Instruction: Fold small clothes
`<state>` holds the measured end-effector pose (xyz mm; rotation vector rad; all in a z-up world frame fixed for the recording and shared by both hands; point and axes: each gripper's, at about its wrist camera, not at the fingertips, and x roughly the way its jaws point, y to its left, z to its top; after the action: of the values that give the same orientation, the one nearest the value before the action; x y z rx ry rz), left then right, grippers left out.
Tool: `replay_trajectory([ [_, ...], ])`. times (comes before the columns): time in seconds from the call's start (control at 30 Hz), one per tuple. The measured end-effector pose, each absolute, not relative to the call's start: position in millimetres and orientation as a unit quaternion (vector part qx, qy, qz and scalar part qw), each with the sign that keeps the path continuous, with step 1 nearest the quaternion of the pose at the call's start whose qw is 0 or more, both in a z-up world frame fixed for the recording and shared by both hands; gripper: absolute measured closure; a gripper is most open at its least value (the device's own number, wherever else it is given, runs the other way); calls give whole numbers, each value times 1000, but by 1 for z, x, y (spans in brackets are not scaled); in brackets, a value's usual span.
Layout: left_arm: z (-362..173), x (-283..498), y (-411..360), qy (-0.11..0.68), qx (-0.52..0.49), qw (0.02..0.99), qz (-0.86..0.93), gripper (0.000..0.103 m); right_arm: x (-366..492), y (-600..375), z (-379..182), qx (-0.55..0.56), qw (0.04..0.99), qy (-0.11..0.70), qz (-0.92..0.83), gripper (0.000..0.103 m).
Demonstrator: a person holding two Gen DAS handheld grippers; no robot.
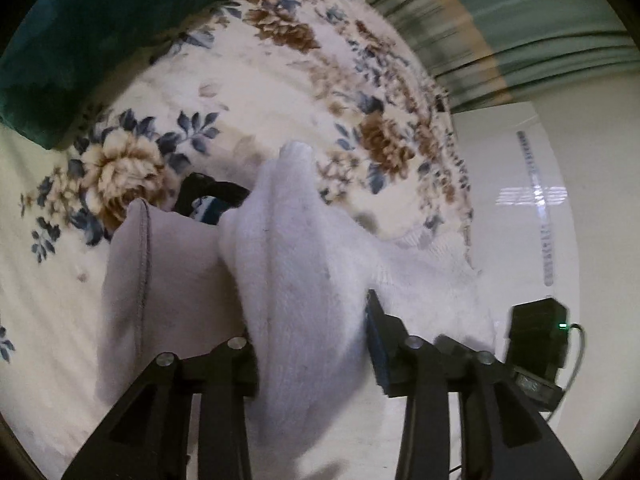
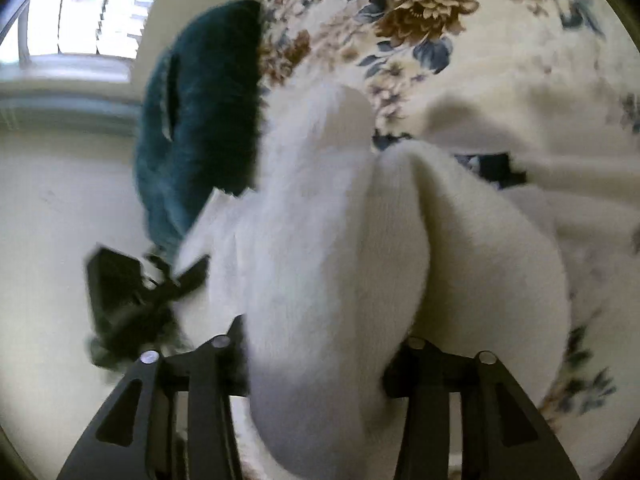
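A white fluffy sock [image 1: 292, 264] hangs lifted above the floral bedspread [image 1: 248, 80]. My left gripper [image 1: 312, 344] is shut on one end of it, cloth bulging between the fingers. My right gripper [image 2: 316, 356] is shut on the same white sock [image 2: 320, 220], which drapes forward over the bed. A pale lilac garment [image 1: 160, 288] lies just left of the sock in the left wrist view. A dark sock [image 1: 212, 200] lies behind them. The right gripper's black body [image 1: 536, 344] shows at the right of the left wrist view.
A dark teal pillow [image 1: 88, 32] lies at the bed's far left; it also shows in the right wrist view [image 2: 200, 120]. The bed edge meets a glossy white floor [image 1: 520, 200]. A window [image 2: 88, 20] is behind. The left gripper's body [image 2: 128, 296] appears blurred.
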<state>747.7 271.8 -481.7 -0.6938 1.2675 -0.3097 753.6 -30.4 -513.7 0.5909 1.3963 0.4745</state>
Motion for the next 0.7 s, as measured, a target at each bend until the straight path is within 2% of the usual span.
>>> replay_trajectory([
  [0.07,-468,743,267,570,-286,760,-123,62,750,-33,-508,233,715,630,196,39],
  [0.13,-450,737,259,558,-234,790,-98,46,741,-36,-497,203,732,628,168,32],
  [0.17,-441,732,255,547,-212,805,-90,35,736,-37,-493,195,737,626,165,32],
  [0.27,-430,721,252,520,-191,829,-80,23,730,-43,-496,210,720,640,168,32],
  [0.5,-454,683,259,576,-250,775,-70,23,714,-65,-504,270,675,666,166,32],
  [0.57,-450,666,261,572,-259,776,-66,23,707,-68,-508,284,663,674,163,32],
  [0.7,-452,620,281,552,-361,750,-46,23,705,-75,-522,312,637,683,173,30],
])
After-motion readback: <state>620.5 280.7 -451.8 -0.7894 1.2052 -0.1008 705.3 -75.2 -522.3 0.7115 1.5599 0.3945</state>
